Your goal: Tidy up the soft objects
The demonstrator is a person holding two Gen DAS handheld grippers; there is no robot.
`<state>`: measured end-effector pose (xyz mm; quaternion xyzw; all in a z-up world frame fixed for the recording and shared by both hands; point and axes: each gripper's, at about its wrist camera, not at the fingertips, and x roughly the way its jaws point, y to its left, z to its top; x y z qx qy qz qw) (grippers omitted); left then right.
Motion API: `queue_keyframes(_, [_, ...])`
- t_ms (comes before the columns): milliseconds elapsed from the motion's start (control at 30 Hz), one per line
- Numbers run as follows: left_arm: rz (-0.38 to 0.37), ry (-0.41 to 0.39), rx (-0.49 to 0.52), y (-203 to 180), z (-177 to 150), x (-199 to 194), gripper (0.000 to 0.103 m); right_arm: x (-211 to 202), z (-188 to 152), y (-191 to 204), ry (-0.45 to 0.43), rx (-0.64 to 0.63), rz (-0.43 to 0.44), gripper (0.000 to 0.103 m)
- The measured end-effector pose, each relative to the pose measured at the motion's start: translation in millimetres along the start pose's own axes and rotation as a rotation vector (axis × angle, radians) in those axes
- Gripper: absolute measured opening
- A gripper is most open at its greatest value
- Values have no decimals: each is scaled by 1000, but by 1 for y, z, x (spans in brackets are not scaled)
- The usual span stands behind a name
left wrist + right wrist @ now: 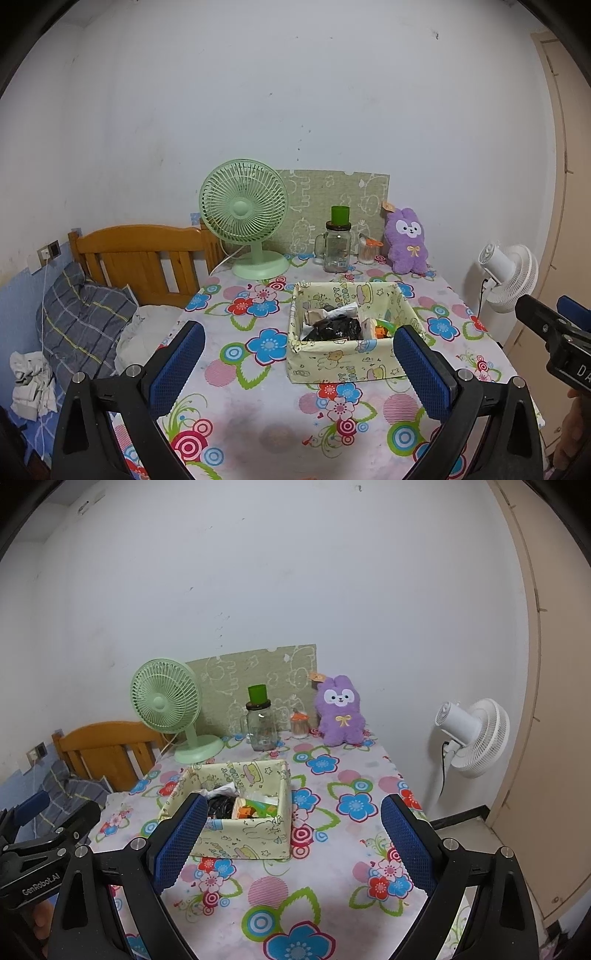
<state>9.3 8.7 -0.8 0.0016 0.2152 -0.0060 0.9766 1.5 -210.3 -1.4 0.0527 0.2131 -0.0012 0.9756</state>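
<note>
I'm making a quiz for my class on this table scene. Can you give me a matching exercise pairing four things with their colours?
Things:
1. plush rabbit
2. desk fan
3. standing fan
4. headboard

Colours:
a. white
b. brown wood
c. purple
d. pale green

Pairs: 1-c, 2-d, 3-a, 4-b

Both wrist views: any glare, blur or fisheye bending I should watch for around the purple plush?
Left wrist: purple plush sharp, evenly lit, no glare; door frame bows at the edge. Right wrist: plush equally clear; small highlight on the glass jar; dark vignette in corners.
</note>
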Motion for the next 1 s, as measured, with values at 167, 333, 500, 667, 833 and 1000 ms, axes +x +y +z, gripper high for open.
queue_keyframes(167, [-1, 0, -1, -1, 0, 0, 103, 2, 0, 1, 9, 2, 2, 97])
queue_keyframes(333, [-2, 1, -2, -1, 0, 0, 103, 3, 1, 1, 8, -1, 6, 97])
queue_keyframes(500, [-1, 3, -6, 0, 0, 1, 103, 6, 0, 1, 18, 1, 6, 97])
queue_keyframes(667, [1, 5, -13, 2, 0, 2, 103, 8, 1, 1, 19, -1, 6, 97])
queue_keyframes(833, [0, 7, -13, 2, 0, 3, 103, 9, 0, 1, 17, -2, 7, 97])
queue_keyframes(1000, [-1, 10, -14, 3, 0, 4, 103, 9, 1, 1, 19, -2, 6, 97])
